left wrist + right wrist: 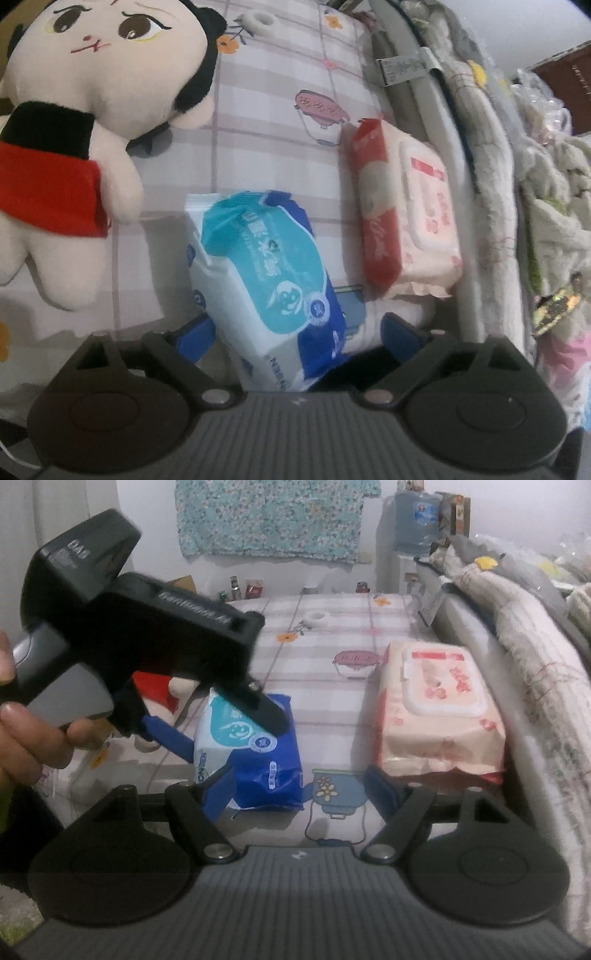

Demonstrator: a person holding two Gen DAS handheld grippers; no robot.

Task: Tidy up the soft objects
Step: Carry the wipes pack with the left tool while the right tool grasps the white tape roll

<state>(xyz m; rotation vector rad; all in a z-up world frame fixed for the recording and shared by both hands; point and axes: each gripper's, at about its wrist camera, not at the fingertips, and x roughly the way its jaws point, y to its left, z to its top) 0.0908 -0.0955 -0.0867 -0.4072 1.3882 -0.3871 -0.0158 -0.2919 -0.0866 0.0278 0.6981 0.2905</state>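
Left gripper (299, 332) wide open, astride blue wipes pack (266, 280), long axis twelve-to-six, unpinched; right gripper (299, 790) open, empty, pack at eleven o'clock.

Blue wipes pack (266, 280) lies flat beside pink wipes pack (410, 210)

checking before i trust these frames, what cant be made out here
- Plush doll: left wrist view cuts it at the left edge; in the right wrist view the left claw hides nearly all of it.
- Blue wipes pack: near end hidden behind the claw body, left wrist view.
- Pink wipes pack: lid print too blurred to read.
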